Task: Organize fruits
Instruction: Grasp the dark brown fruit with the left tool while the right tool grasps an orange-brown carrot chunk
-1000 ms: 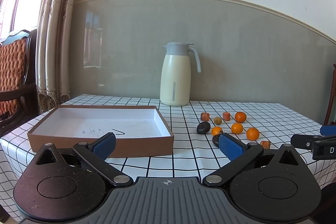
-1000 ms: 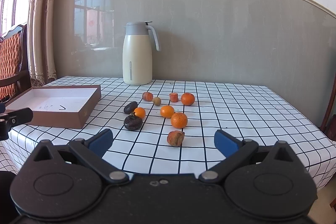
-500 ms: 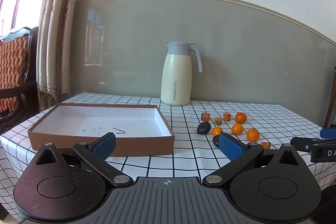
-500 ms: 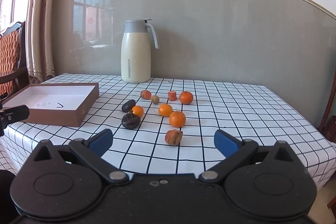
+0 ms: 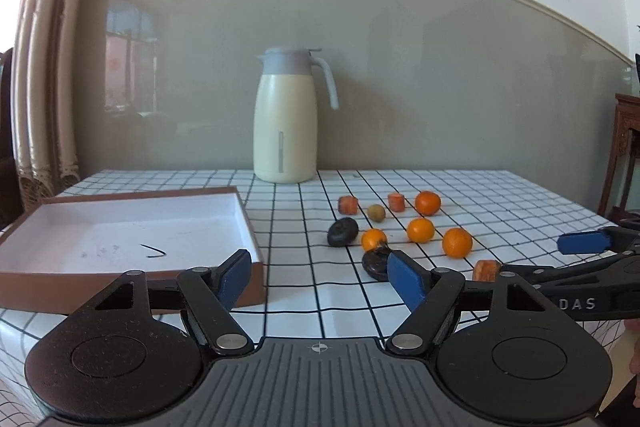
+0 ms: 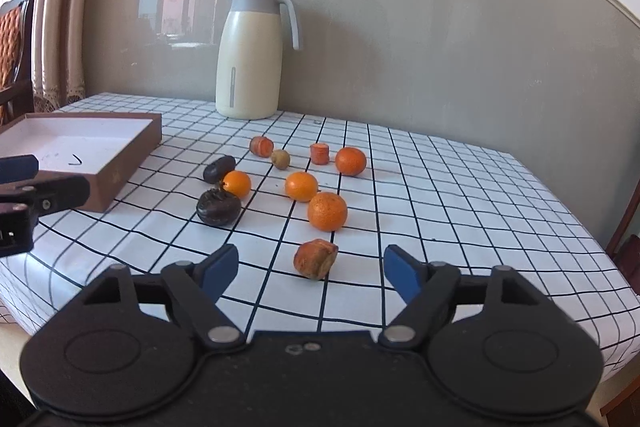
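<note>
Several fruits lie loose on the checked tablecloth: several oranges, the nearest one [image 6: 327, 211] [image 5: 457, 242], two dark fruits [image 6: 218, 207] [image 5: 342, 231], a small green-brown fruit [image 6: 280, 159], carrot-like orange chunks [image 6: 261, 146], and a rough orange-brown piece [image 6: 316, 259] [image 5: 486, 269]. An empty brown box with a white inside [image 5: 120, 227] [image 6: 80, 139] lies at the left. My right gripper [image 6: 311, 270] is open, its fingers either side of the orange-brown piece, just short of it. My left gripper [image 5: 320, 277] is open and empty, near the box's right corner.
A cream thermos jug with a grey lid [image 5: 286, 117] [image 6: 250, 55] stands at the back by the wall. A wooden chair [image 6: 12, 39] is at the far left and dark wooden furniture [image 5: 624, 155] at the right. The table edge runs near both grippers.
Both grippers have moved forward toward the table. The right one has dropped close to the orange-brown piece. The left view has swung to the right. Both stay open.
</note>
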Demonstrator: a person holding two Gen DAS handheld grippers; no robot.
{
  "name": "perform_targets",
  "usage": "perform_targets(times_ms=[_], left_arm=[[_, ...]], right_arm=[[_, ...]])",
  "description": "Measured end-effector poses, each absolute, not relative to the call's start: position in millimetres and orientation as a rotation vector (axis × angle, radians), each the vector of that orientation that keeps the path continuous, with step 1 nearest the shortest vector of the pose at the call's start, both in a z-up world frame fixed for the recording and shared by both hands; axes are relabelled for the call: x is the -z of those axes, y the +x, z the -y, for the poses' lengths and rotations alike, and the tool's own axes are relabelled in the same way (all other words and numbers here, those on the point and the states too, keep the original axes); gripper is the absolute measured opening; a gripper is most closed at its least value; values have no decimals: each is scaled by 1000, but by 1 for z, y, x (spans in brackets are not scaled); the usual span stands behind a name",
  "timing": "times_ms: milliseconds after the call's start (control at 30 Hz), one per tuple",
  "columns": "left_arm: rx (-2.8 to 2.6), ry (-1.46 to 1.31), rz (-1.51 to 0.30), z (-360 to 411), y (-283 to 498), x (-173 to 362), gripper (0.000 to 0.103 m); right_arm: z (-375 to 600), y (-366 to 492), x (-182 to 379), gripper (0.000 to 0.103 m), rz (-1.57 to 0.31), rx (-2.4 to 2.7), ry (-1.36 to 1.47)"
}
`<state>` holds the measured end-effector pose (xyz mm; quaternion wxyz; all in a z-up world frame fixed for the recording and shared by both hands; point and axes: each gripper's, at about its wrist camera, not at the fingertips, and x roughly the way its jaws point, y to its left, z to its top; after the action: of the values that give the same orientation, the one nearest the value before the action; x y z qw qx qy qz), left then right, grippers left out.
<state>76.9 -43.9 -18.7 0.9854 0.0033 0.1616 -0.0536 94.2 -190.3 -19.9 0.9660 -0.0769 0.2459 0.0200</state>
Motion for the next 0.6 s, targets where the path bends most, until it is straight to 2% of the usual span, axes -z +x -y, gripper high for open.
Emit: perform_targets(times_ms=[133,200,367,467,600], left_arm=[[131,28,-361,60,98,30,76],[142,33,-371,67,108,35,76],[172,30,-407,83,128,46,72],[185,42,-427,92,139,52,71],[194,43,-446,101,153,58,71]], right_arm=[[193,112,33,59,-539,-43,-132],[193,119,39,50,-559,-41,-127],[198,132,46,42,-582,-30,-122],[204,142,51,26,-604,-26,-113],[214,150,52,20,-594,-21,-95]])
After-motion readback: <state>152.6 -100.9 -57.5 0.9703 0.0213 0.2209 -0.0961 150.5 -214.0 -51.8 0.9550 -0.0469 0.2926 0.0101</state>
